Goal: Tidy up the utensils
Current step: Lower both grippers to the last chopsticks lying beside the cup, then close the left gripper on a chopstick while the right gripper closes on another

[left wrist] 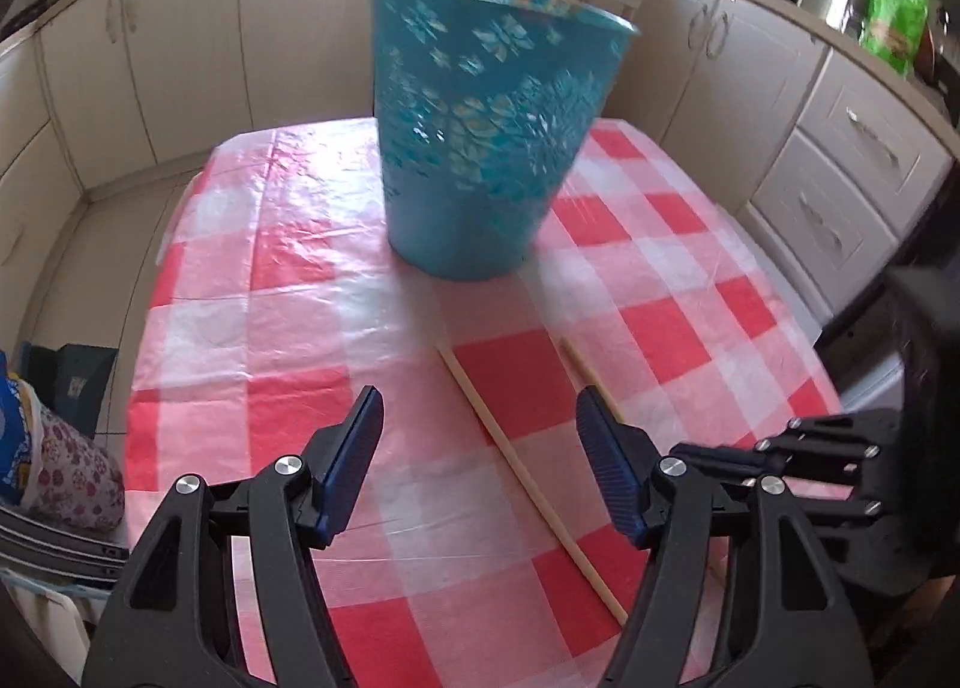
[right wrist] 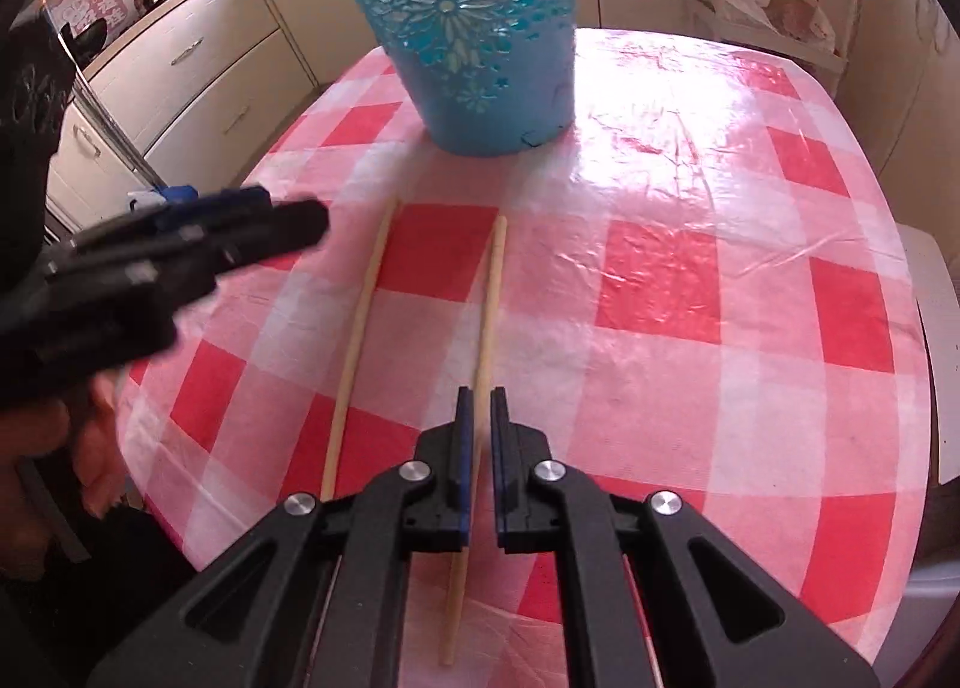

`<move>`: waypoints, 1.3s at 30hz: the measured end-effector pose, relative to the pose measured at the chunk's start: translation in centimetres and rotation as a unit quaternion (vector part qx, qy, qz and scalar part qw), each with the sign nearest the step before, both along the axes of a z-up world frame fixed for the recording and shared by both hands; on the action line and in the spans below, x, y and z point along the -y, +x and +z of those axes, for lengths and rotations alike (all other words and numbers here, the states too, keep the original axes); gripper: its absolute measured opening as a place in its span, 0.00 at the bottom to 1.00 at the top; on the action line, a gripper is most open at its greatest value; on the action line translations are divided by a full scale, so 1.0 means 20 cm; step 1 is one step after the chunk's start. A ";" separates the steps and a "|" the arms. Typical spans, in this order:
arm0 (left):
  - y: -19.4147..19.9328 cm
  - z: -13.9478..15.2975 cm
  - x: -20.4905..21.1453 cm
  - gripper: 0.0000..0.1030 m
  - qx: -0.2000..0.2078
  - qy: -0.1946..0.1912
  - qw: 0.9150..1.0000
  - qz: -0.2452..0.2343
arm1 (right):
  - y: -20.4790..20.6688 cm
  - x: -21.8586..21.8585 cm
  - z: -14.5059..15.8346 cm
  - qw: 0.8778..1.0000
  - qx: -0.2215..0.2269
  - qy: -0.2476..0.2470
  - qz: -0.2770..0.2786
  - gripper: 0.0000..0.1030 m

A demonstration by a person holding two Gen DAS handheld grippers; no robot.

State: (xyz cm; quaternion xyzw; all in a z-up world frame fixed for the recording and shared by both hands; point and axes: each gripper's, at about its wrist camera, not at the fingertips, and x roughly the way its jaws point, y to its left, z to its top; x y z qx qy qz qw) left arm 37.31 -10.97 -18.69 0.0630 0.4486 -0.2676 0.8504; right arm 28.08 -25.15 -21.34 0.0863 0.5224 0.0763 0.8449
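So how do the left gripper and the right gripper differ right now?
The left gripper has its blue-padded jaws spread wide, while the right gripper has its jaws nearly together. One pale wooden chopstick shows in the left gripper's broad gap, ungripped; the other pale wooden chopstick runs through the right gripper's narrow slot, though contact is unclear. Both are black, tilted down over the red-and-white checked tablecloth, facing the teal perforated plastic basket.

basket (left wrist: 480,147): teal, snowflake cutouts | tablecloth (left wrist: 288,292): red-white check | chopsticks (right wrist: 360,328): pale tan
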 end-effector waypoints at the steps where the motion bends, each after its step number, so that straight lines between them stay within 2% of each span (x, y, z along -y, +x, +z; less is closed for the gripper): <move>1: -0.01 -0.03 0.04 0.62 -0.002 0.007 1.000 -0.006 | 0.00 0.02 0.01 1.000 0.004 0.002 -0.007 0.06; 4: -0.02 -0.09 0.12 0.62 0.006 0.036 0.999 -0.016 | 0.00 0.07 0.04 1.000 0.014 0.003 -0.019 0.07; 6: -0.02 -0.12 0.14 0.58 0.004 0.042 0.999 -0.018 | 0.01 0.09 0.04 1.000 0.015 0.001 -0.021 0.07; 8: -0.02 -0.14 0.15 0.44 -0.006 0.032 0.999 -0.020 | 0.02 0.10 0.04 1.000 0.018 0.005 -0.016 0.09; 11: 0.00 -0.14 0.11 0.32 -0.021 0.011 1.000 -0.013 | 0.06 0.06 0.05 1.000 0.028 -0.001 0.001 0.35; 14: 0.03 -0.15 0.07 0.22 -0.043 -0.012 0.999 -0.006 | 0.12 -0.01 0.05 0.999 0.036 -0.018 0.022 0.35; 17: 0.04 -0.16 0.06 0.19 -0.047 -0.015 0.999 -0.010 | 0.17 -0.05 0.03 0.998 0.033 -0.037 0.031 0.35; 20: 0.05 -0.15 0.06 0.17 -0.040 -0.016 0.999 -0.019 | 0.22 -0.05 0.00 0.998 0.019 -0.044 0.039 0.34; 23: 0.07 -0.15 0.08 0.17 -0.044 -0.012 0.999 -0.029 | 0.25 -0.05 -0.05 0.997 0.009 -0.054 0.046 0.29; 25: 0.08 -0.16 0.08 0.17 -0.050 -0.007 0.998 -0.022 | 0.25 -0.05 -0.06 0.996 0.010 -0.069 0.049 0.17; 26: 0.08 -0.16 0.08 0.17 -0.052 -0.010 0.998 -0.024 | 0.25 -0.05 -0.06 0.996 0.009 -0.078 0.050 0.08; 27: 0.08 -0.16 0.09 0.16 -0.055 -0.011 0.998 -0.029 | 0.25 -0.03 -0.06 0.996 0.007 -0.077 0.050 0.06; 31: 0.09 -0.15 0.09 0.14 -0.045 -0.002 0.999 -0.027 | 0.24 0.03 -0.05 0.997 0.003 -0.071 0.041 0.06; 35: 0.15 -0.16 0.09 0.15 -0.058 0.003 0.998 -0.003 | 0.25 0.04 -0.04 0.997 0.000 -0.062 0.039 0.06; 39: 0.17 -0.17 0.10 0.15 -0.055 0.003 0.998 -0.001 | 0.25 0.00 -0.06 0.996 0.002 -0.078 0.050 0.06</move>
